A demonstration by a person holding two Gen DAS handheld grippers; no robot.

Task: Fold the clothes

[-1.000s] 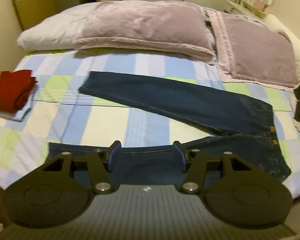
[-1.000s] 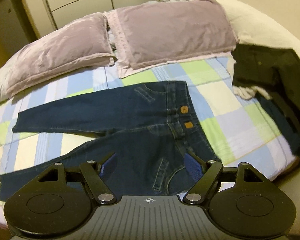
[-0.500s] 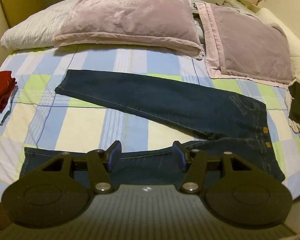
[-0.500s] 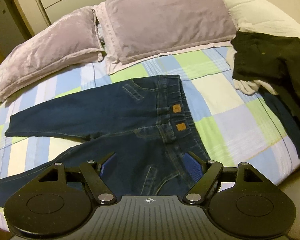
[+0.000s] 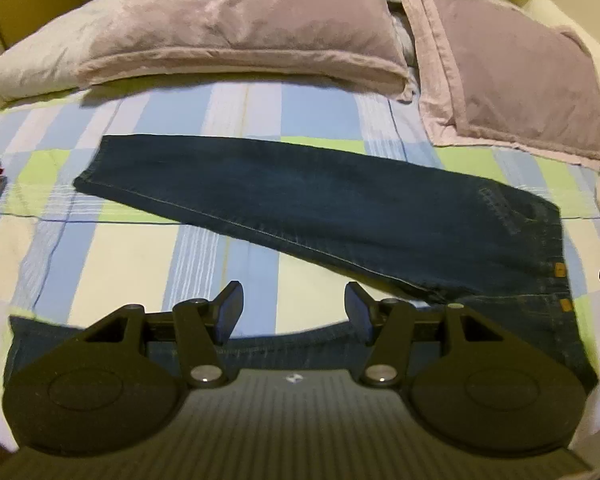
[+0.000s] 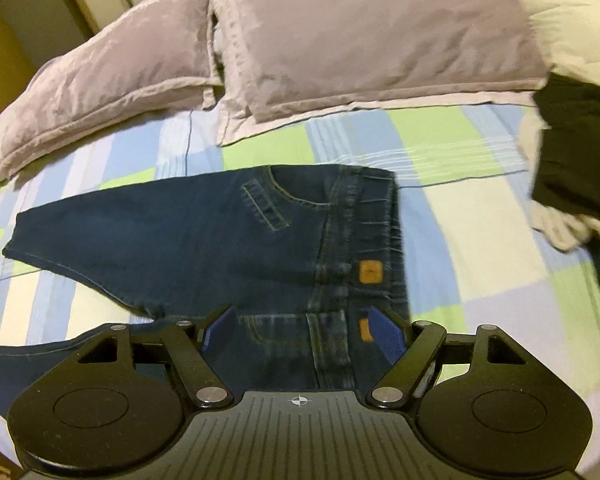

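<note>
Left wrist view: the left gripper [image 5: 292,306] hangs with jaws parted and empty above the near leg of dark blue jeans [image 5: 320,204] spread along the bed's [image 5: 132,252] near edge. Beside it, the right gripper [image 6: 302,330], likewise spread and empty, frames the waistband by the tan patches. Beyond lie two mauve pillows [image 6: 364,36] at the head edge.

Dark blue jeans [image 5: 320,200]; blue-green-cream checked sheet [image 5: 140,256]; mauve pillows [image 5: 240,28].
</note>
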